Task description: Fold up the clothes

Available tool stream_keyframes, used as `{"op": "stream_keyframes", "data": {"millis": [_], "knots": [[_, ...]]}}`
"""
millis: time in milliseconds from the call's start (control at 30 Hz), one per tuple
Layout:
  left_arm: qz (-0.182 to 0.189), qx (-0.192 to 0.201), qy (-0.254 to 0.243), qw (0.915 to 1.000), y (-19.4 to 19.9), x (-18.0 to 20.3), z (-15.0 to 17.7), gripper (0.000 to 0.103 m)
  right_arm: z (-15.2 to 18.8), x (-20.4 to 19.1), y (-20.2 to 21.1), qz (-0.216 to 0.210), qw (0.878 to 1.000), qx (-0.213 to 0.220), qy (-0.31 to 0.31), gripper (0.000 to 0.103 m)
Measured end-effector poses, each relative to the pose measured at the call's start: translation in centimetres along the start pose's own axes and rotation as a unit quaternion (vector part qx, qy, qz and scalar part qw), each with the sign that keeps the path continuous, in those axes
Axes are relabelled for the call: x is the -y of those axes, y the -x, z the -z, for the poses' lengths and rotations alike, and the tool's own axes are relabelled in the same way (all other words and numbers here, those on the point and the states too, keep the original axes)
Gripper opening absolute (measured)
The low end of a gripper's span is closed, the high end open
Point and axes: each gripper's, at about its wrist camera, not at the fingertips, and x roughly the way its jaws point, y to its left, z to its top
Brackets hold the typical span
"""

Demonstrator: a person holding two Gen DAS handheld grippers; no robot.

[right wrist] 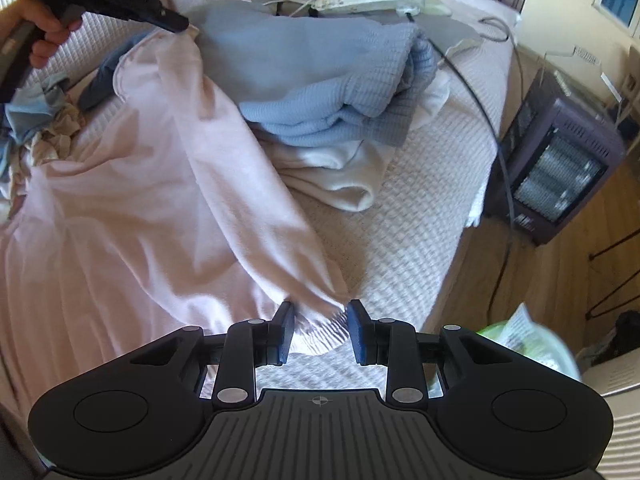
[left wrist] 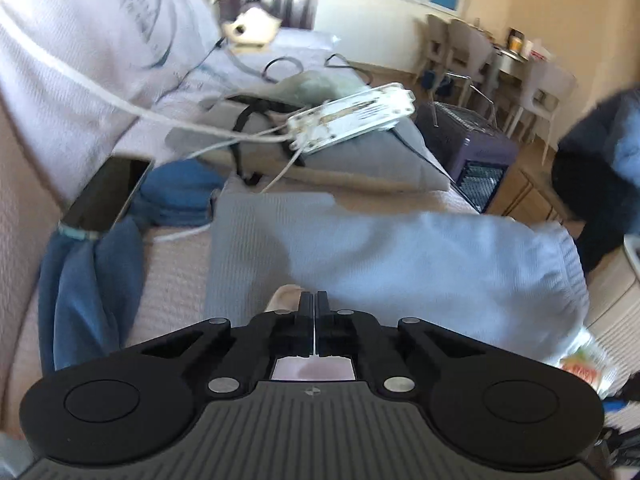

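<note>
Pink garment (right wrist: pixel 132 208) lies unfolded beside the folded blue pile (right wrist: pixel 340 92); left claw (right wrist: pixel 182 26) pinches its corner, right claw (right wrist: pixel 320 318) stands half-open around its cuff.

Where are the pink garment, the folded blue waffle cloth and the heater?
pink garment (right wrist: pixel 132 200): right wrist view, middle of its spread body.
blue waffle cloth (right wrist: pixel 340 80): right wrist view, top of the folded stack.
heater (right wrist: pixel 560 168): right wrist view, front grille.

The left tool (left wrist: pixel 315 300) has its jaws closed together with a bit of pink cloth (left wrist: pixel 285 295) beside them, above a light blue ribbed garment (left wrist: pixel 440 264) lying on the bed (left wrist: pixel 176 280) near a white power strip (left wrist: pixel 352 118).
</note>
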Motion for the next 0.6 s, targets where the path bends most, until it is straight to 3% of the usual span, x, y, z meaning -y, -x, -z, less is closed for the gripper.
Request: {"op": "stream_keyframes", "data": {"millis": [67,133,200,400,600], "knots": [[0.023,0.004,0.001,0.9997,1.0,0.2,0.0,0.000,0.0,0.1,0.0,0.001,1.000,0.002,-0.005,0.025],[0.033,0.012,-0.005,0.9994,2.6,0.3,-0.3,0.000,0.1,0.3,0.1,0.004,1.000,0.000,-0.010,0.008],[0.043,0.020,-0.009,0.9988,4.3,0.2,-0.6,0.000,0.1,0.2,0.6,0.018,1.000,0.009,-0.010,0.005],[0.050,0.026,-0.013,0.9983,8.3,-0.5,-0.9,0.000,-0.6,-0.7,3.9,0.037,0.998,0.042,-0.020,0.005],[0.076,-0.010,0.042,0.9961,6.7,-2.4,0.2,0.002,-0.8,-1.8,5.5,0.073,0.996,0.054,-0.027,0.005]]}}
